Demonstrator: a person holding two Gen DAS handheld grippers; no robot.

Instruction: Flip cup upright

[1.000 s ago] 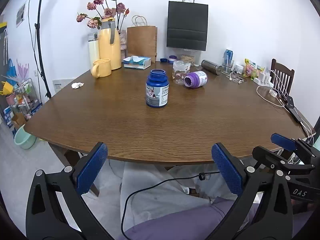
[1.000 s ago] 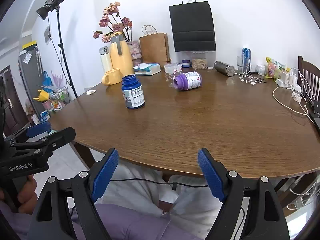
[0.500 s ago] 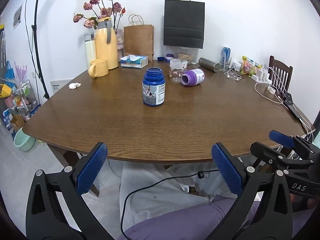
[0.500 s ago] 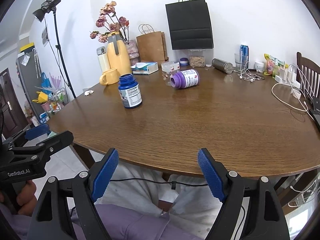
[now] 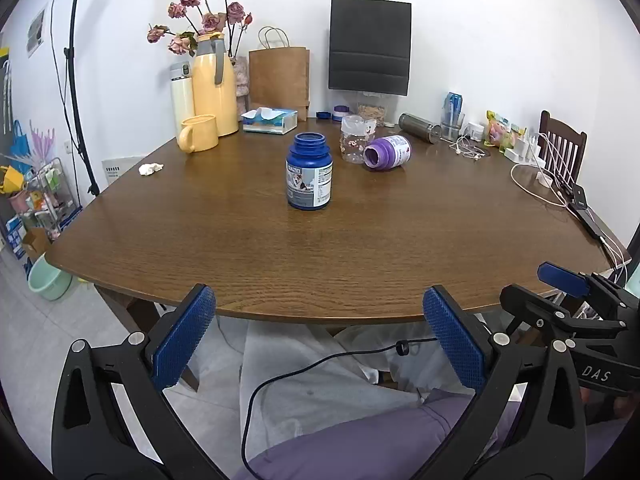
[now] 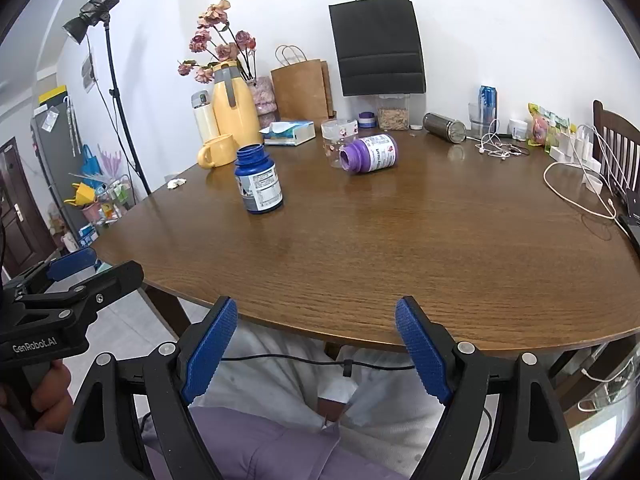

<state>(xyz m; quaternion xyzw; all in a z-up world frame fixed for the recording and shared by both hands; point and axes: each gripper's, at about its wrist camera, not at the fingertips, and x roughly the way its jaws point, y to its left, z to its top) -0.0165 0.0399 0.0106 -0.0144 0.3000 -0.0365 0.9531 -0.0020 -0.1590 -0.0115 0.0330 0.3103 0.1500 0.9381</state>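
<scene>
My jaws: black frames, blue textured pads.
Silver screws, white "DAS" and "GenRobot.AI" lettering, a black cable point(image 5: 320, 364), purple clothing point(image 6: 260, 448).

I see a yellow jug point(image 5: 213, 88) with mug point(image 5: 199, 133) beside, tissue box point(image 5: 270, 119), black bag point(image 5: 369, 46), brown bag point(image 5: 279, 77), cables point(image 5: 536, 184) on the right.

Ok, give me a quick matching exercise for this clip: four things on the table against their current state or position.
Things:
1. blue bottle
2. purple bottle
3. yellow mug
4. left gripper

States:
A. lying on its side
B. open, short of the table edge
C. upright, no lid, mid-table
D. upright beside the yellow jug

Pairs: 1-C, 2-A, 3-D, 4-B
</scene>
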